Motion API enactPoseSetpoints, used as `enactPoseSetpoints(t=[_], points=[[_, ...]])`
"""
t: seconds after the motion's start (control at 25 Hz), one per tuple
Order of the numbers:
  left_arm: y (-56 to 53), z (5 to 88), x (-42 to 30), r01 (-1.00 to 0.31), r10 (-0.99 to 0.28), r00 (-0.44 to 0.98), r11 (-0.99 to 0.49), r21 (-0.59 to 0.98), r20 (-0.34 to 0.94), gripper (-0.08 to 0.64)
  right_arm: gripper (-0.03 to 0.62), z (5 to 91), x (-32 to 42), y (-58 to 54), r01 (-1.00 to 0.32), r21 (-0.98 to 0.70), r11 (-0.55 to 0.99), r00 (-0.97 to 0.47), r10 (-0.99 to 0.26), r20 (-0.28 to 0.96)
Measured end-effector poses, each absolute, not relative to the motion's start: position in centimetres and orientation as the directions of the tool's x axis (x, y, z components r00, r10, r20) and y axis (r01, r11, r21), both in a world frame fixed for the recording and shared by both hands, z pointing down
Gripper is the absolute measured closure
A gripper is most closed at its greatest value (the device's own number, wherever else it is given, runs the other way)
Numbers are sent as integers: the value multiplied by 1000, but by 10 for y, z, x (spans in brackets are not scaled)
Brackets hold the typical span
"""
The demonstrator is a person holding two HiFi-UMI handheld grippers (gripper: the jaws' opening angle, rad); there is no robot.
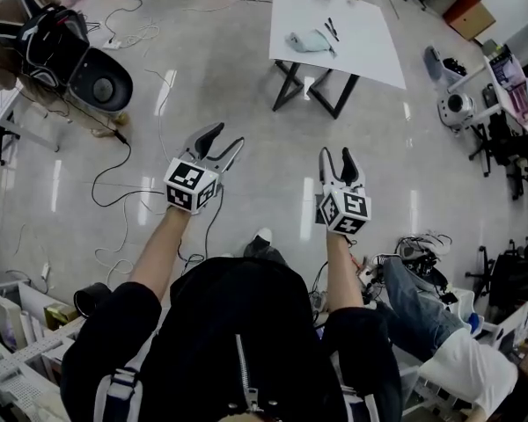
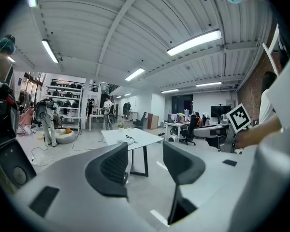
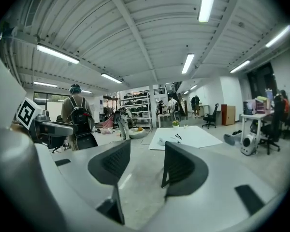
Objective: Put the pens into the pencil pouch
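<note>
On the white rectangular tabletop (image 1: 361, 38), which stands on black trestle legs (image 1: 312, 90), a soft pale-blue fabric pencil pouch (image 1: 310, 41) lies crumpled and flat. Just to its right, near it but apart from it as far as the head view shows, lie slim dark pens (image 1: 331, 30), set at a slant. They are too small to tell how many there are or whether the pouch is unzipped.

The left tool (image 1: 226, 135) is held out over the glossy grey floor (image 1: 246, 69), its marker cube towards the person. Its two dark ribbed jaws stand wide apart, and the left gripper view shows only bare floor and the distant tabletop in the gap. It grips nothing and touches nothing.

The right tool (image 1: 336, 154) is level with it, a little way to its right. Its jaws are likewise spread wide and empty, with only floor and the far tabletop seen between them in the right gripper view.

Pouch and pens lie well apart from both tools, farther ahead across the open floor. In the head view they sit above the gap between the tools, closer to the right tool's line. Thin black cables (image 1: 123, 192) trail across the floor beside the left tool.
</note>
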State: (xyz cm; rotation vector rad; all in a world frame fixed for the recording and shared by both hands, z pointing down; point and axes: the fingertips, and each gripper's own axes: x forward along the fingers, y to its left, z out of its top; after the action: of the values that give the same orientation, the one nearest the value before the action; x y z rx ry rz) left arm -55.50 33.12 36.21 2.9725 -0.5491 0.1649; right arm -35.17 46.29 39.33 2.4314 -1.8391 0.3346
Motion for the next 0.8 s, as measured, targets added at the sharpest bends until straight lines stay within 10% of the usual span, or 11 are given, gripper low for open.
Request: enactPoseSetpoints(t=[0.8], points=[[275,357,-425,-394,-380,914,-916,82,141,330,367,393,-230,396,-972,-96,-216,191,-956,225]])
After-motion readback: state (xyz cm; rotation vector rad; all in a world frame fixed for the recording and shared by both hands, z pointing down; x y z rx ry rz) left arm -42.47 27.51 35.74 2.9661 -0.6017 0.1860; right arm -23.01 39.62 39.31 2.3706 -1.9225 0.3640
